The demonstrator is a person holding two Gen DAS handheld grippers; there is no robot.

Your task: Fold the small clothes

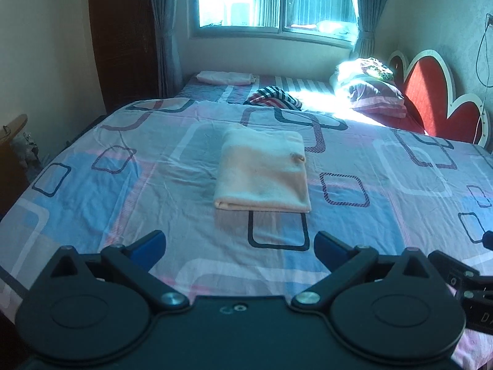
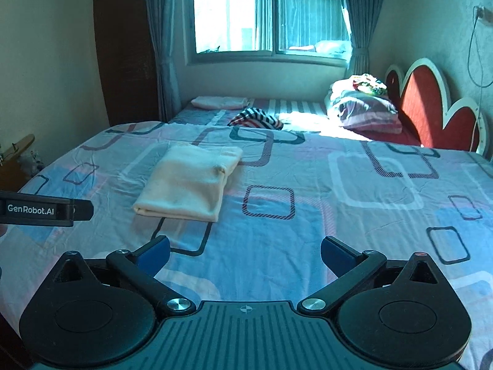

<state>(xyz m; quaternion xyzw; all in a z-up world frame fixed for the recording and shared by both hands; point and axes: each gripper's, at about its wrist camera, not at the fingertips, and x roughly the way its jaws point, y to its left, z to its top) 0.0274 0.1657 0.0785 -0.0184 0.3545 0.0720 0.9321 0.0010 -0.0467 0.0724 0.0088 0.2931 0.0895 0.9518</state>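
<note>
On bed (image 1: 92, 191), twelve o'clock of left gripper (image 1: 240, 243): folded cream garment (image 1: 262, 172). Both grippers, right gripper (image 2: 245, 251) included: fingers released, empty. Risk: careless snagging could undo folds.

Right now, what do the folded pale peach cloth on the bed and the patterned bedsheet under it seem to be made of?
The folded pale peach cloth looks like a soft knit or fleecy fabric: matte, thick rounded fold edges, no crisp creases; the exact fibre is unclear. The patterned bedsheet looks like thin woven cotton or a blend: flat printed rectangles, fine sharp wrinkles, matte.
</note>
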